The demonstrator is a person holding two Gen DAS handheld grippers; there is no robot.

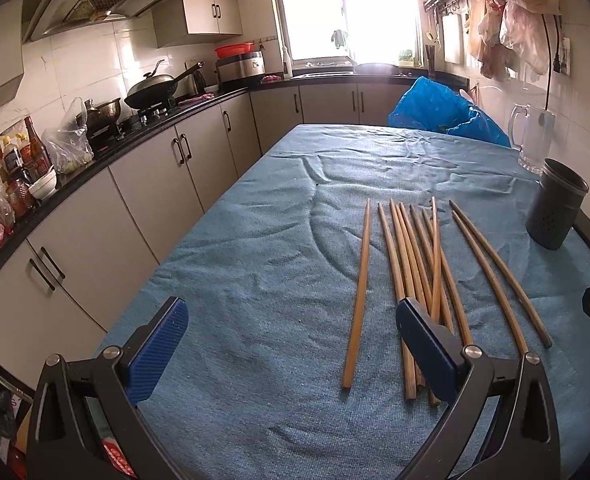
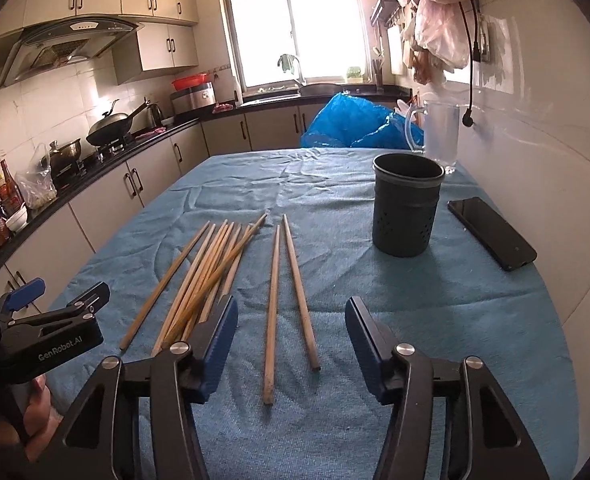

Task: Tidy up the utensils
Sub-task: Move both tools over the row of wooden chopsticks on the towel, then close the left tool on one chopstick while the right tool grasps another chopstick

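From your left wrist camera, the left tongs [image 1: 293, 338] hang spread wide over the blue cloth [image 1: 255, 280] covering the worktop, pinching nothing. The right-hand blue pad [image 1: 427, 344] sits above the near ends of a loose bundle of wooden chopsticks [image 1: 415, 264]; whether it touches them cannot be told from this angle. One single chopstick [image 1: 359, 292] lies alone just left of the bundle, and a pair of chopsticks [image 1: 495, 268] lies to its right, apart from it. The dark utensil holder [image 1: 555, 204] stands upright at the far right of the cloth, with a clear glass mug [image 1: 531, 136] behind it and a blue plastic bag [image 1: 443, 108] beyond the worktop's far edge. A wok [image 1: 153, 90] sits on the stove along the kitchen counter at left.

From your right wrist camera, the right tongs [image 2: 291, 340] are likewise spread apart and hold nothing, framing the near ends of the pair of chopsticks [image 2: 287, 292] that lies flat between the pads. The bundle of chopsticks [image 2: 211, 276] lies just to the left, fanned and partly crossed. Your left tongs [image 2: 75, 304] show at the left edge, near the bundle. The utensil holder [image 2: 407, 208] stands upright and to the right of the chopsticks, well apart from them. A black phone [image 2: 491, 232] lies flat to its right, and the glass mug [image 2: 439, 136] stands behind it.
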